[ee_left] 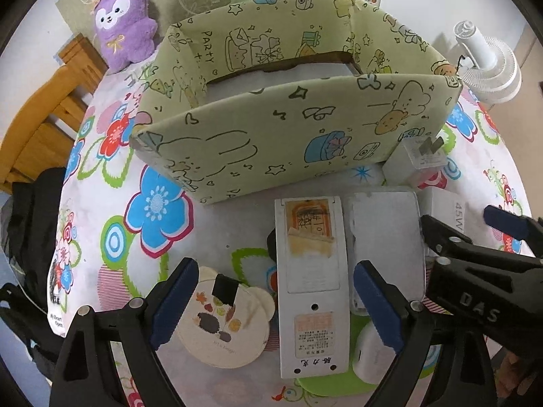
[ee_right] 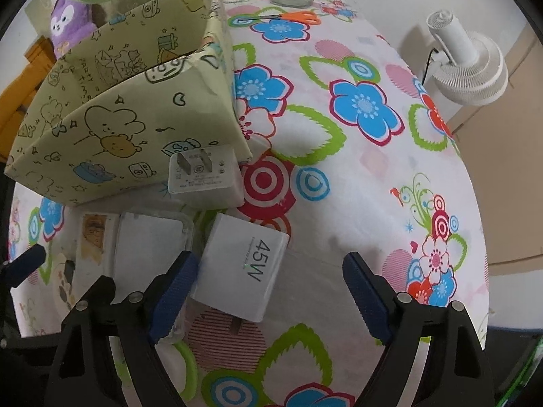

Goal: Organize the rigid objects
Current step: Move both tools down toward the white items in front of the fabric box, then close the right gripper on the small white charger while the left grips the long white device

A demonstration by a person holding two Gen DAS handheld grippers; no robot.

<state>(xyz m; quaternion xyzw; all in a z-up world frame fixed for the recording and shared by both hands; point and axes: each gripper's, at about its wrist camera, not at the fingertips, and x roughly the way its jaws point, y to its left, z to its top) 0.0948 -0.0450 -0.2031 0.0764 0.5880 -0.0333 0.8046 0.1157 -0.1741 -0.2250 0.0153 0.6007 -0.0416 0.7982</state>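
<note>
- Both of my tongs hang over the flowered tablecloth (ee_right: 356, 176), and I go through them from left to right.
- Left gripper (ee_left: 276, 308): its blue-padded fingers stand wide apart with nothing clamped. The long white remote (ee_left: 310, 285) lies lengthwise between them, closer to the right-hand pad, back side up (a yellowed taped patch near its far end).
- Under the left-hand pad sits a round cream coaster (ee_left: 225, 322) with a hedgehog print, just beside the remote.
- Right of the remote lies a flat white case (ee_left: 387, 237), edge to edge with it; a white rounded plug (ee_left: 368, 356) peeks out below the right-hand pad.
- Beyond all these stands the green cartoon-print box (ee_left: 298, 108), open at the top, its near wall just past the remote's far end.
- A white charger (ee_right: 205, 178) with its prongs up leans against the box's right corner.
- Right gripper (ee_right: 271, 295): fingers also spread wide, holding nothing. The white 45W adapter (ee_right: 241, 268) lies between them, touching or nearly touching the left-hand pad and well apart from the other.
</note>
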